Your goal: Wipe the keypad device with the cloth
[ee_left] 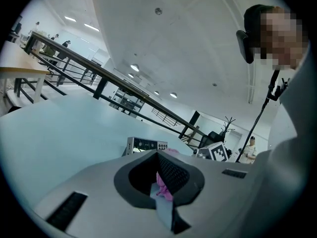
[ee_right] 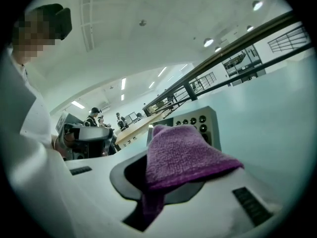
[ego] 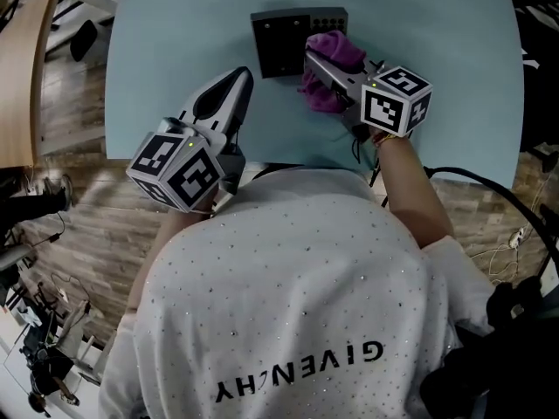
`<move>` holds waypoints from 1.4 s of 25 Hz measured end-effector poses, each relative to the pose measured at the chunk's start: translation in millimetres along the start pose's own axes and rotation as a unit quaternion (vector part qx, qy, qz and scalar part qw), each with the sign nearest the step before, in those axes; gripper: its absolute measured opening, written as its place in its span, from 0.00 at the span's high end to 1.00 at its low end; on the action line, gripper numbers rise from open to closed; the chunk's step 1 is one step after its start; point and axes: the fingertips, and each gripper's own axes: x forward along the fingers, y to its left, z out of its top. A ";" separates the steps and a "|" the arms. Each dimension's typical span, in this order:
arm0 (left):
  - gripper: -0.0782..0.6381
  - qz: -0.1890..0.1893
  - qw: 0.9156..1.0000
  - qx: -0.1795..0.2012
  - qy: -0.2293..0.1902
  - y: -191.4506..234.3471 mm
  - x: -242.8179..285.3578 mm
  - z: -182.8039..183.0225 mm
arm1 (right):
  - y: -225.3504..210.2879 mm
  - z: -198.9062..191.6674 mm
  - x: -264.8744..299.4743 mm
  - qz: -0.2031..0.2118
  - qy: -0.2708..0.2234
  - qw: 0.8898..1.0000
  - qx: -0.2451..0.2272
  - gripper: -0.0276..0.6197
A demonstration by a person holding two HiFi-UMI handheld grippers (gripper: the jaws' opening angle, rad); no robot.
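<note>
The keypad device (ego: 281,42) is a dark grey box with round buttons, lying at the far middle of the pale blue table (ego: 166,51). My right gripper (ego: 313,52) is shut on a purple cloth (ego: 336,56) and holds it against the device's right side. In the right gripper view the cloth (ee_right: 184,155) drapes over the jaws, with the device (ee_right: 200,123) just behind it. My left gripper (ego: 244,78) hovers left of the device, a little nearer to me, jaws together with nothing in them. From the left gripper view, the device (ee_left: 145,145) lies ahead and a bit of the cloth (ee_left: 164,188) shows through the jaws.
The table's near edge runs just below both grippers. The person's white shirt (ego: 288,304) fills the lower head view. A wooden desk (ego: 19,68) stands at the far left over wood flooring, and cables (ego: 511,234) lie at the right.
</note>
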 end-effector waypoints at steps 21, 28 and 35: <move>0.89 0.029 1.000 -0.009 -0.004 11.1 -18.4 -8.8 | 37.8 -1.3 29.2 0.052 0.027 0.998 -0.008 0.90; 0.89 0.054 0.998 -0.018 -0.018 21.9 -34.7 -9.7 | 70.9 -26.0 64.9 0.095 0.097 0.989 -0.061 0.90; 0.89 0.058 0.998 -0.028 -0.019 32.0 -38.3 -11.7 | 60.3 -33.0 69.2 0.073 0.109 0.989 -0.061 0.89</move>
